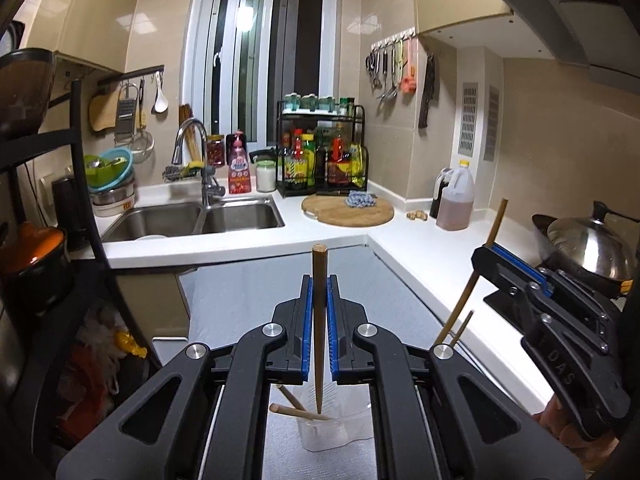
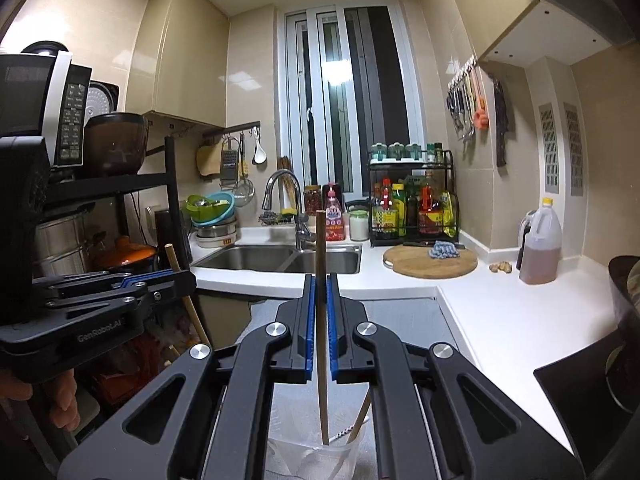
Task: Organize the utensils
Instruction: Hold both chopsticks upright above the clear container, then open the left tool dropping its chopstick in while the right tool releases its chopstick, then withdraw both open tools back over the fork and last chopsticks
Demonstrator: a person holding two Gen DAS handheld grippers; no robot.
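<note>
Brown chopstick (image 1: 319, 320), blue-padded black gripper (image 1: 319, 280).

Legible marking: "GenRobot.AI" embossed on side of left gripper (image 2: 120, 280) body, right wrist view, left of sink (image 2: 280, 260). Letters "DAS" embossed on side of right gripper (image 1: 490, 250) body, left wrist view, right of sink; possibly part of longer word. Bottle labels on spice rack (image 2: 412, 208) right of sink: print present, too small to read. Microwave (image 2: 60, 108) keypad: unreadable.
</note>
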